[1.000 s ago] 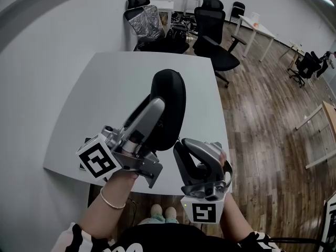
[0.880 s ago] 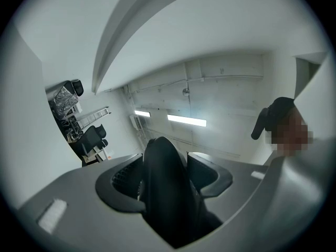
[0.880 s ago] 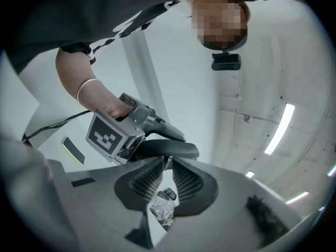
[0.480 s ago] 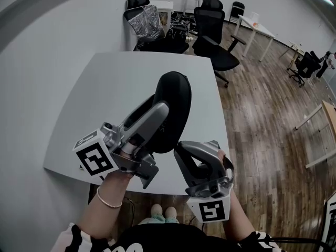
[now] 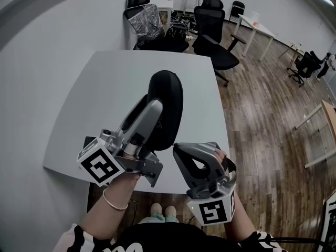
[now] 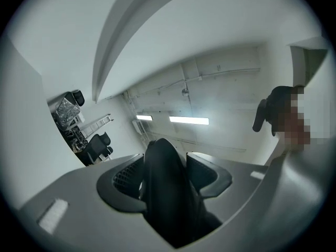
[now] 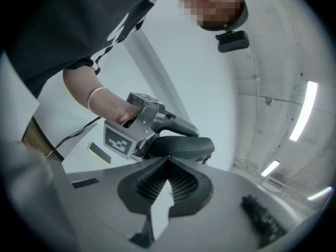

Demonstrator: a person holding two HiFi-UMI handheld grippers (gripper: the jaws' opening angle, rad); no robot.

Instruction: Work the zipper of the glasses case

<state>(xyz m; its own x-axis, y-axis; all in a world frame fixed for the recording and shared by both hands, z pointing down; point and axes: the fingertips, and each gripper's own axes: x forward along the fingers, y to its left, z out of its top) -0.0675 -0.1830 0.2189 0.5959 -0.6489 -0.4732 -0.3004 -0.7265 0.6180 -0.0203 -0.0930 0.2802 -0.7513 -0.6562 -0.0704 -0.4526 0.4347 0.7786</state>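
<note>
Left gripper [image 5: 151, 110] clamps the black glasses case [image 5: 169, 96] across its width, jaws wide, holding it tilted above the white table [image 5: 100, 88]. Right gripper [image 7: 168, 160] jaws have just been closing and now meet at the case's near edge. Too small to tell whether the zipper pull is pinched. Case judged light, stiff-shelled and smooth: brace the shell, take the pull tab.

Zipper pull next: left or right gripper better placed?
Right. The left gripper is clamped on the glasses case, holding it up, so it is busy. The right gripper, jaws together, has its tips at the case's near edge. No pull tab is discernible.
</note>
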